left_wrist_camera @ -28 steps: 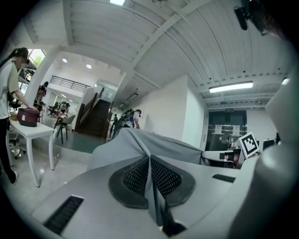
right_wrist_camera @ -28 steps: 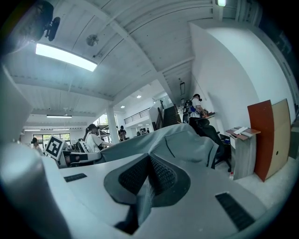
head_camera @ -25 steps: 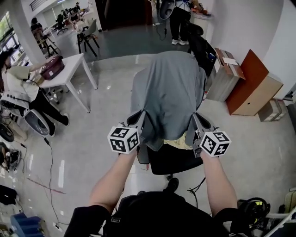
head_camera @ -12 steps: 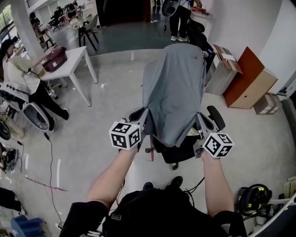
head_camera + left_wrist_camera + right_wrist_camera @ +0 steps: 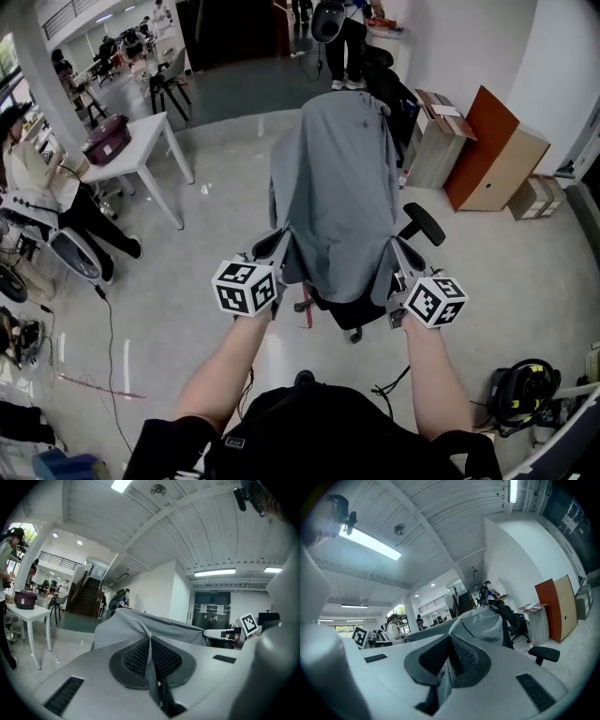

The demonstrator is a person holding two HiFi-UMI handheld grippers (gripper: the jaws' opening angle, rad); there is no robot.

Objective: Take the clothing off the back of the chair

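Two grippers, both clamped on one garment. Left gripper point(image 5: 278, 242) has its jaws closed tight on a pinch of the clothing's point(image 5: 336, 192) near-left corner; in the left gripper view the grey cloth point(image 5: 140, 629) is sandwiched between the dark ribbed pads point(image 5: 165, 658) and runs out ahead in a ridge. Right gripper point(image 5: 396, 248) is the same, jaws pressed together on the near-right corner, fabric squeezed between its pads point(image 5: 464, 654) in the right gripper view. The clothing is plain mid-grey, thin, matte, no print visible. It covers the back of the black office chair point(image 5: 348, 314); the far end is bunched into a rounded hump over the top of the chair back, with a dark seam line across it point(image 5: 483, 623). The near edge is pulled out off the seat toward the person, stretched between the two pinch points like a tent, long soft folds fanning from each corner, the hem sagging slightly in the middle. One black armrest point(image 5: 424, 224) sticks out on the right, uncovered. White table point(image 5: 141, 141) well off to the left.
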